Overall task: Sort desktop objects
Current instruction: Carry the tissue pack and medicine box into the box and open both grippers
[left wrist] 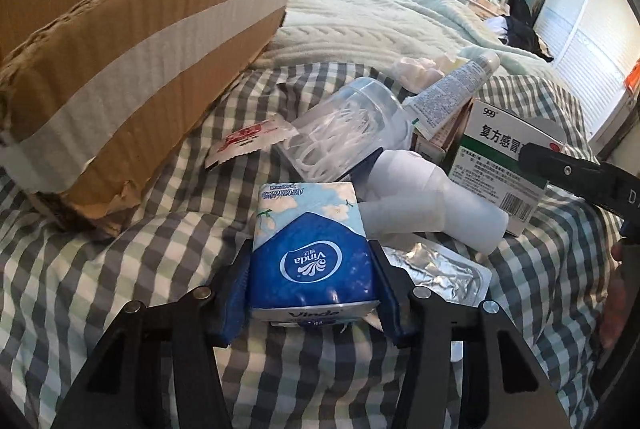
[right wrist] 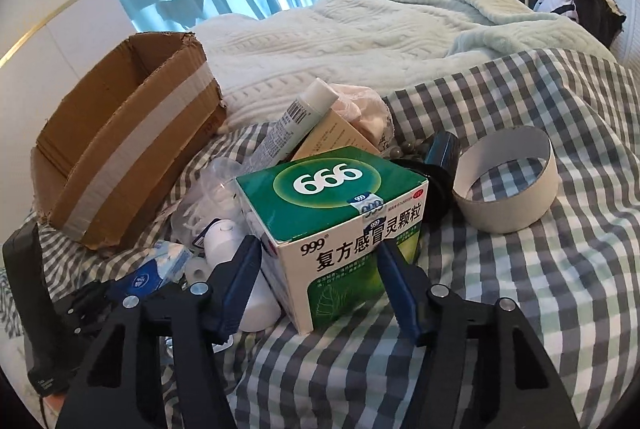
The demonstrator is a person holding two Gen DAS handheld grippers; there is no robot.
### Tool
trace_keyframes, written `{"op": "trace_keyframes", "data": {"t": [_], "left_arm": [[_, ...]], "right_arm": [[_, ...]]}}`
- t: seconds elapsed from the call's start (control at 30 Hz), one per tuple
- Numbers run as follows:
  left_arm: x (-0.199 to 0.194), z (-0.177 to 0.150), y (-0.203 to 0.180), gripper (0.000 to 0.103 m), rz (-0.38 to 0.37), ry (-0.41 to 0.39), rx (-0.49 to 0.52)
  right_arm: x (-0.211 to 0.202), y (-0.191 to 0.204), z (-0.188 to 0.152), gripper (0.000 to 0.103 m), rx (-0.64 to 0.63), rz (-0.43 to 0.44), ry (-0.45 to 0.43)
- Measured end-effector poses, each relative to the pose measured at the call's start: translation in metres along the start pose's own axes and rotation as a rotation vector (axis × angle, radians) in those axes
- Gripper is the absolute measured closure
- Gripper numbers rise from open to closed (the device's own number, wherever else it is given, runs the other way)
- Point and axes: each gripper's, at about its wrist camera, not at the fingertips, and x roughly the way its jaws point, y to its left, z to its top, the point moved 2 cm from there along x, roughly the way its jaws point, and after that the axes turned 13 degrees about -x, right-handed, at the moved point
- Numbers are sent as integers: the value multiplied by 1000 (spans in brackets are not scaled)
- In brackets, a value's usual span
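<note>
Clutter remains piled on the checked bedspread [right wrist: 500, 289] beside a cardboard box [right wrist: 120, 157] that looks empty. Left gripper [left wrist: 312, 281] pinches a tissue pack [left wrist: 312, 249]; right gripper [right wrist: 320, 269] clamps a green medicine box [right wrist: 340, 213].

Pile is tight: tissue pack [left wrist: 312, 249] sits w/ foil blister sheet [left wrist: 436, 269] touching its right side and white plastic bottle [left wrist: 432, 197] just behind, clear floss-pick jar [left wrist: 340, 133] beyond that. Green medicine box [right wrist: 332, 213] is hemmed on its left by the bottle, ointment tube [right wrist: 296, 117] and tan carton [right wrist: 336, 133] leaning over its back edge. Free lane: bare checkered sheet [left wrist: 160, 229] between tissue pack and cardboard box [left wrist: 132, 61]; box top is open, near wall tall. Right of medicine box only paper ring [right wrist: 508, 185] and a dark cylinder [right wrist: 442, 149]; sheet past them is clear.
</note>
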Motion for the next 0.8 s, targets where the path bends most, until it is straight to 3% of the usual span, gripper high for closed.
{"op": "trace_keyframes", "data": {"t": [0.07,0.37,0.53,0.8], "left_arm": [[0,2,3,48,-6,5,-18],[-3,3,2,49,-3,-14,-25],[-7,4,3,49,-5,-23,-42],[-6,3,1,50,-4,-14,-47]], "right_arm": [[1,-3,0,30,14,-15,-1],[11,-16,17,12,52,38,-30],[23,-18,30,5,-2,38,-27],[27,-17,30,3,-44,22,-31]]}}
